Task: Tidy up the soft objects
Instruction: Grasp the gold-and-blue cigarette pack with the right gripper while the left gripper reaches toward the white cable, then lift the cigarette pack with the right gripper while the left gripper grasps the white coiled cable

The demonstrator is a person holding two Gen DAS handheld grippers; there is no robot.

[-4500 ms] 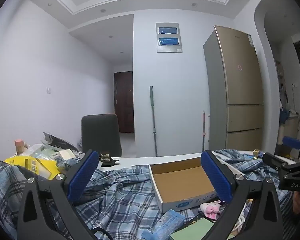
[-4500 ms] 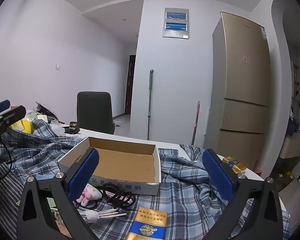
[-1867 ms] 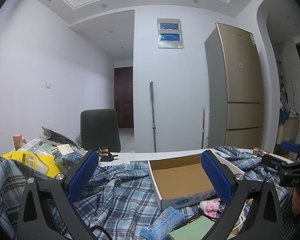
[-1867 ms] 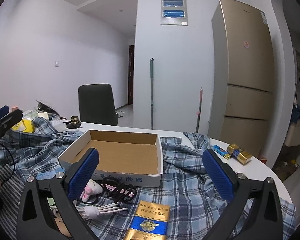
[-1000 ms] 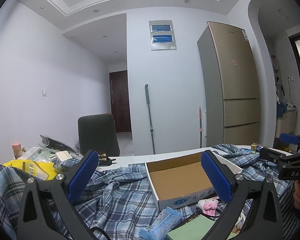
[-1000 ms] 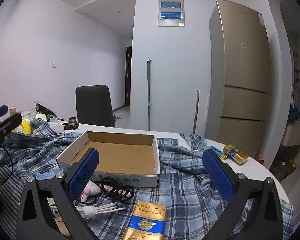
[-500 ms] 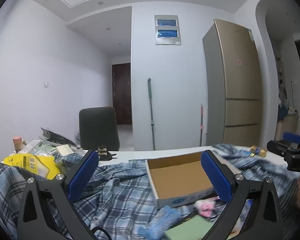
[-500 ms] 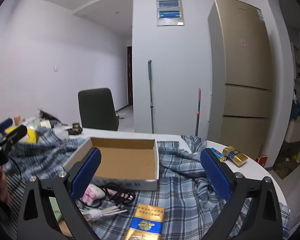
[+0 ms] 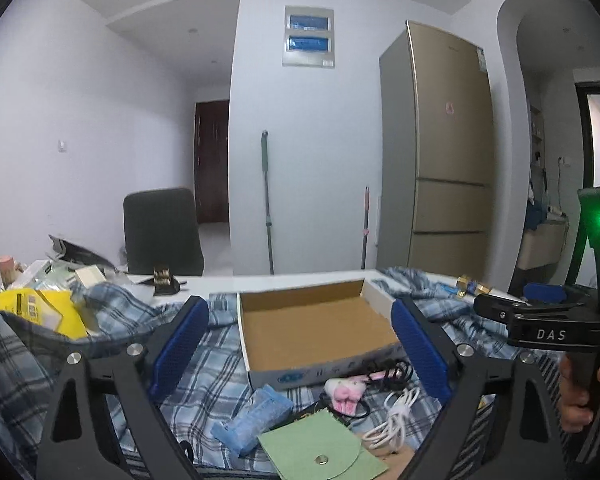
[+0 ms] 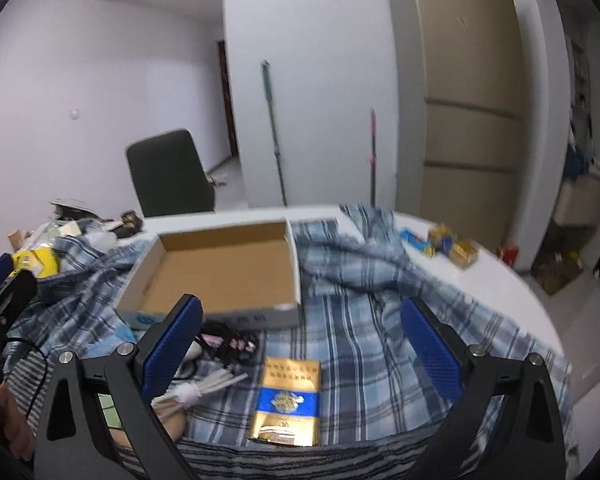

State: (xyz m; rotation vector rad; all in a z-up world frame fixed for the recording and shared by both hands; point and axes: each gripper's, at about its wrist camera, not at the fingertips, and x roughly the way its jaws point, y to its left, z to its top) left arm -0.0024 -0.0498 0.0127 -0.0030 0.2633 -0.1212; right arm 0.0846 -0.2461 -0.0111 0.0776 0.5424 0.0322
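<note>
A shallow cardboard box (image 9: 316, 328) sits open on a blue checked cloth (image 10: 364, 320) spread over the white worktop (image 10: 512, 280), and everything else is placed around it. The left gripper (image 9: 300, 352) hangs above the cloth with its fingers (image 9: 180, 344) spread wide; they have just been closing a little, and nothing is between them. The right gripper (image 10: 300, 344) is likewise released, its fingers (image 10: 428, 352) wide apart over the cloth and pressing on nothing. Just in front of the box lies a small pink-and-white plush toy (image 9: 346, 394), beside a black cable (image 10: 228, 340) and a coiled white cable (image 9: 396, 416). A blue fuzzy cloth roll (image 9: 256, 416) and a green felt pouch (image 9: 320, 448) lie nearer than the toy, left of it. A gold and blue packet (image 10: 286, 396) rests on the cloth in front of the box's right corner. Right of the box, at the worktop's edge, are some small gold packs (image 10: 460, 252), though blur makes them hard to read. Left of the box is a yellow bag (image 9: 32, 308) among clutter.
</note>
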